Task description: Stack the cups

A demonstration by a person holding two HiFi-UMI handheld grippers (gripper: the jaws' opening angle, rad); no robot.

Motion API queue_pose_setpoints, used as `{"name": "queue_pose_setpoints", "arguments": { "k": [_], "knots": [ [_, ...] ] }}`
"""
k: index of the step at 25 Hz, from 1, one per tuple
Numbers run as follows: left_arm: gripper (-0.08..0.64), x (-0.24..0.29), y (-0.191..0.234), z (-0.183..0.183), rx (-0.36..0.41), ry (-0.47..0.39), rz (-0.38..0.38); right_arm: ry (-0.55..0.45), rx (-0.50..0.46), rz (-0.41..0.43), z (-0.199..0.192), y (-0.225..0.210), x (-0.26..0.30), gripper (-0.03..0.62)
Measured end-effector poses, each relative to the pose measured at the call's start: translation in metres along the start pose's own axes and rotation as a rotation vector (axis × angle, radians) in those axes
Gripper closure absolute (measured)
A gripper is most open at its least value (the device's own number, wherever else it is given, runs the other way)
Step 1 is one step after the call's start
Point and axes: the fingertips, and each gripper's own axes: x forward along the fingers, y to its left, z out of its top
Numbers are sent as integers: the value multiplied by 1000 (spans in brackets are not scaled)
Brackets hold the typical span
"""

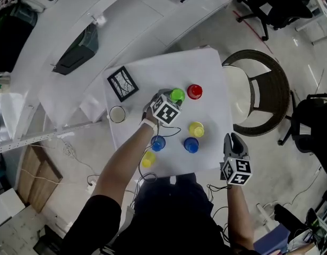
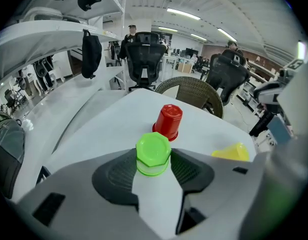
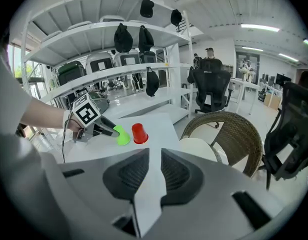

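A green cup [image 2: 153, 153] stands upside down on the white table [image 1: 153, 70], between the fingers of my left gripper [image 2: 153, 160], which is open around it; I cannot tell whether the pads touch its sides. Just behind it stands a red cup [image 2: 168, 121], and a yellow cup [image 2: 233, 153] lies to the right. In the head view the green cup [image 1: 177, 94] and red cup [image 1: 194, 91] sit at the far side, with a yellow cup [image 1: 196, 129], two blue cups [image 1: 191, 144] [image 1: 157, 143] and another yellow cup [image 1: 148, 159] nearer me. My right gripper [image 1: 233, 140] hangs off the table's right edge, its jaws narrowly open and empty.
A black framed square [image 1: 122, 83] and a white mug [image 1: 117, 114] sit at the table's left side. A wicker chair [image 1: 259, 92] stands close to the table's right edge. White shelving [image 3: 109, 44] and black office chairs [image 3: 211, 89] lie beyond.
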Motion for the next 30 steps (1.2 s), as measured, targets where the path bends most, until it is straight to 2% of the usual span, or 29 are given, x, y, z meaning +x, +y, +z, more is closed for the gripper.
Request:
{"name": "queue_pose_setpoints", "arguments": {
  "k": [9, 13, 16, 20, 22, 26, 30],
  "knots": [
    [345, 18, -2, 13, 35, 5, 2, 15, 14, 10, -3, -6, 11, 523],
    [285, 12, -5, 6, 32, 2, 9, 6, 12, 14, 0, -6, 10, 523],
    [284, -11, -4, 8, -36, -77, 27, -1, 5, 20, 4, -5, 7, 523],
    [285, -63, 2, 20, -181, -269, 32, -37, -7, 48, 20, 4, 8, 525],
    [285, -94, 3, 19, -226, -336, 39, -54, -15, 68, 27, 13, 8, 524],
    [285, -144, 3, -5, -256, -396, 78, -73, -46, 104, 37, 32, 4, 525],
    [285, -189, -1, -50, -299, -404, 121, -85, -80, 133, 42, 55, 0, 526]
  ]
}}
